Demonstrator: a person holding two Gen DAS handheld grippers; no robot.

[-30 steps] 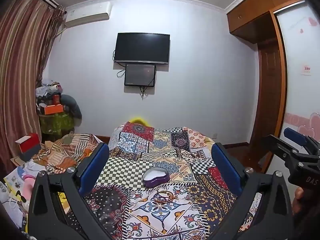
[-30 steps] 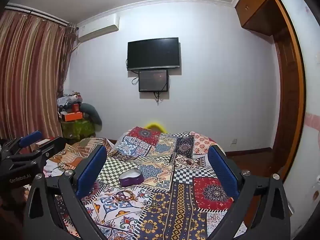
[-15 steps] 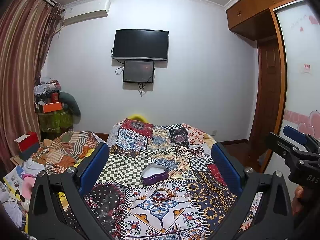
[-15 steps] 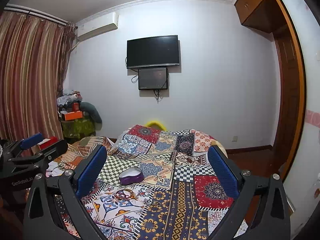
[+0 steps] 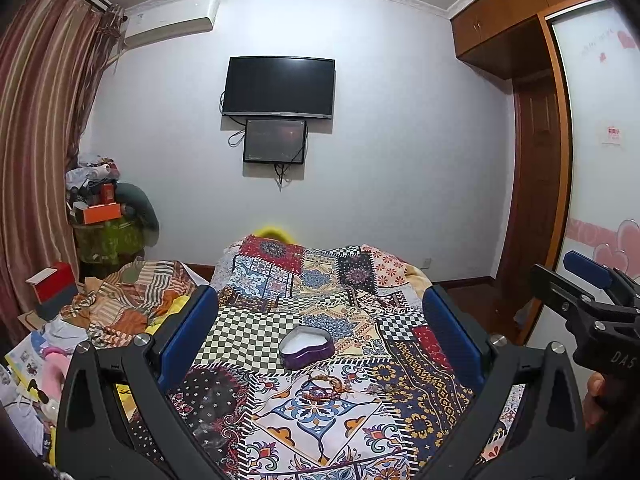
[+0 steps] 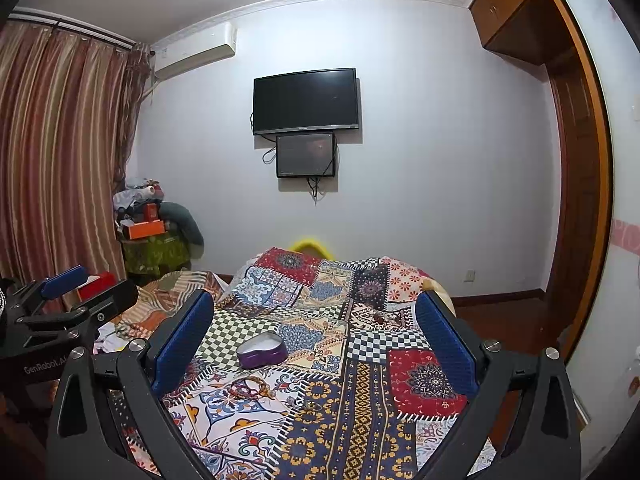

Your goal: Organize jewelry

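Both the left tongs point(image 5: 320, 320) and right tongs point(image 6: 312, 320) gape wide, holding nothing. The heart-shaped purple box point(image 5: 306, 347) sits between the left fingers, bracelets point(image 5: 324, 386) nearer; only the right view shows a small ring point(image 6: 310, 405) beside them on the patchwork bedspread point(image 6: 360, 400).

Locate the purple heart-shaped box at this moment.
The purple heart-shaped box sits open on the patchwork bedspread, near centre in the left wrist view and left of centre in the right wrist view, just beyond the beaded bracelets.
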